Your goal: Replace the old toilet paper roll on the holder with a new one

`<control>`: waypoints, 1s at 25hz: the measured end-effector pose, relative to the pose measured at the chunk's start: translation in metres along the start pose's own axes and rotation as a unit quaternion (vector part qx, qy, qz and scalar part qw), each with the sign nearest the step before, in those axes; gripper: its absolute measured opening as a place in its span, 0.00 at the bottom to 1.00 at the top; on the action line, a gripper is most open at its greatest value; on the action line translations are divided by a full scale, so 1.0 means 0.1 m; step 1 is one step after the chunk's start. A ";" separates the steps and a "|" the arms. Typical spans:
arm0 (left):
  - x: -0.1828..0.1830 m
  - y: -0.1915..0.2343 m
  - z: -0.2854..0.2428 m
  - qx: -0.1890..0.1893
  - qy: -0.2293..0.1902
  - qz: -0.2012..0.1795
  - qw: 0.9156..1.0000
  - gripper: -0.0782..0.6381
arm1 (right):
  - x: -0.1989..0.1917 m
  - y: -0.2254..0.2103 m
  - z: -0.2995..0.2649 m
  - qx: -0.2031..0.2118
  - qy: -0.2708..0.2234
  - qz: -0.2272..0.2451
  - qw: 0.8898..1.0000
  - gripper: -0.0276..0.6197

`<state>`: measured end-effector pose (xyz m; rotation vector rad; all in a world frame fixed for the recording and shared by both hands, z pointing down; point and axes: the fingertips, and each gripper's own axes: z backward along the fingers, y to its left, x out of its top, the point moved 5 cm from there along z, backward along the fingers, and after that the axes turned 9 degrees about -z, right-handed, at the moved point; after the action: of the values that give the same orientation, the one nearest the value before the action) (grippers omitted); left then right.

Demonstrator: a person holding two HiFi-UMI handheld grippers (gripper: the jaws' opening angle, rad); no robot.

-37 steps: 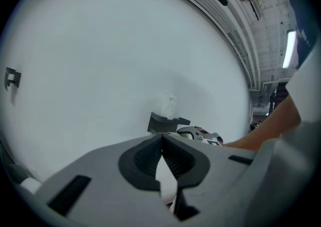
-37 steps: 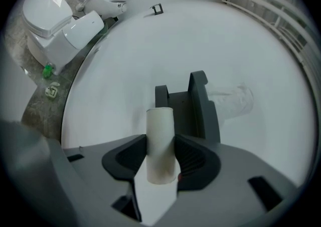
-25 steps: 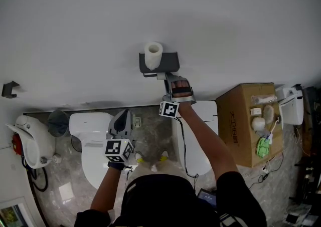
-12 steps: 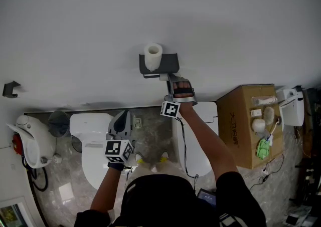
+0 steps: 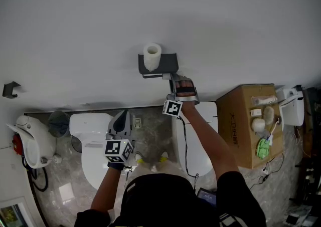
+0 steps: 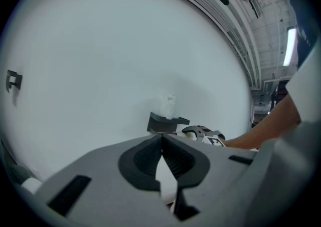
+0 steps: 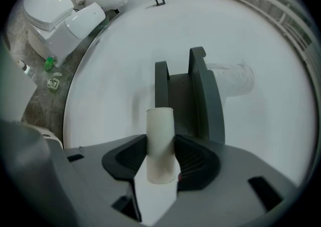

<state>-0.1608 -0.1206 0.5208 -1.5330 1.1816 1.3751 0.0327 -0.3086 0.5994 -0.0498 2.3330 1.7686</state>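
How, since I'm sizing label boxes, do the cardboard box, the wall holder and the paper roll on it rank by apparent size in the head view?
1. cardboard box
2. wall holder
3. paper roll
The box may sit nearer the camera.

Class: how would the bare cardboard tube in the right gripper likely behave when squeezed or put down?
The cardboard tube is a bare core with no paper left, so it is probably very light and apt to crush if the right gripper squeezes harder. Being round, it would likely roll if laid on its side. Its matte surface probably resists slipping.
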 end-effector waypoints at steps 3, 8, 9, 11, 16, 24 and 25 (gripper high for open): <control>0.00 0.00 -0.01 0.000 0.001 0.000 1.000 0.12 | -0.04 0.01 -0.01 0.004 0.004 -0.001 1.000 0.32; 0.00 0.02 0.00 0.003 0.002 -0.001 1.000 0.12 | -0.10 0.01 0.00 0.007 0.009 0.000 1.000 0.32; 0.00 0.02 0.00 0.004 0.003 -0.001 1.000 0.12 | -0.11 0.01 0.00 0.007 0.010 0.000 1.000 0.32; -0.01 0.03 0.00 0.005 0.004 -0.001 1.000 0.12 | -0.14 0.00 0.00 0.005 0.013 -0.002 1.000 0.32; -0.01 0.04 0.01 0.007 0.004 0.001 1.000 0.12 | -0.22 0.00 0.00 0.005 0.020 -0.002 1.000 0.32; 0.01 0.09 0.03 0.014 0.004 0.000 1.000 0.12 | -0.32 -0.03 0.02 0.000 0.029 -0.008 1.000 0.32; 0.01 0.09 0.03 0.014 0.004 0.001 1.000 0.12 | -0.33 -0.03 0.02 -0.001 0.030 -0.007 1.000 0.32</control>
<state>-0.1701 -0.1205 0.5199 -1.5186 1.2021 1.3491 0.0658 -0.3106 0.6021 -0.1210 2.3654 1.7876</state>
